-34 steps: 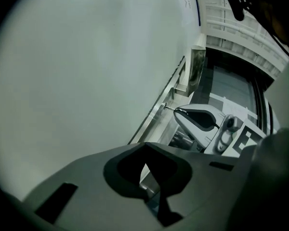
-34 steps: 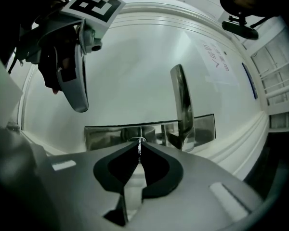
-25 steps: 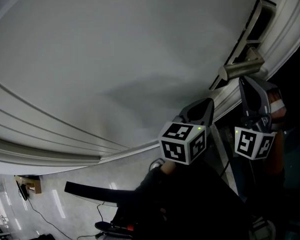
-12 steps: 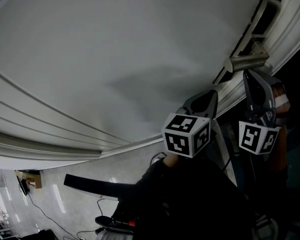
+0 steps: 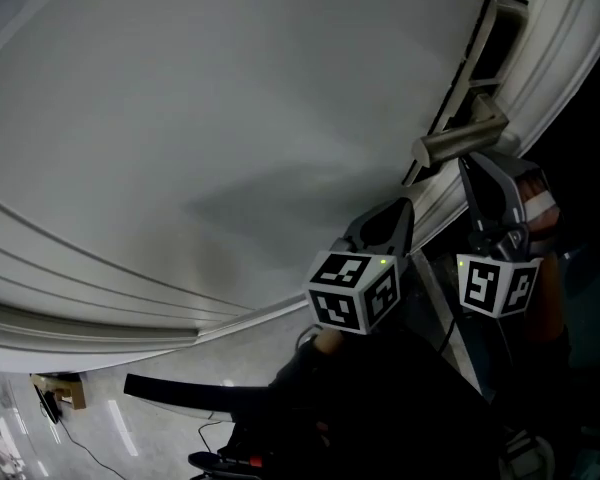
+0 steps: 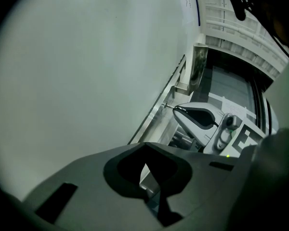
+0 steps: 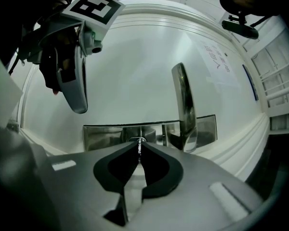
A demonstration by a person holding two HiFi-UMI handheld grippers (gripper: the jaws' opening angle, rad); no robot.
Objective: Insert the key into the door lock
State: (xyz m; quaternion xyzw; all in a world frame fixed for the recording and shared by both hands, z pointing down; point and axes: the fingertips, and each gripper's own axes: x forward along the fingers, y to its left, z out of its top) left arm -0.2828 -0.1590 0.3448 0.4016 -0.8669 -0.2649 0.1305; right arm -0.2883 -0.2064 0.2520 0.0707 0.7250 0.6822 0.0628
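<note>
Right gripper [image 7: 138, 148] tight on key [image 7: 139, 142] at door lock [image 7: 106, 137]; left gripper [image 6: 145, 164] closed, empty.

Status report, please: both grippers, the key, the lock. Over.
Left gripper shut, empty, near the door. Right gripper shut on the key, tip at the lock; depth unclear. Handle beside it, not blocking.

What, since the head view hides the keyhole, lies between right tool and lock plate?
Only the key, clamped in the right tool, tip at the lock plate; the right gripper view shows it.
</note>
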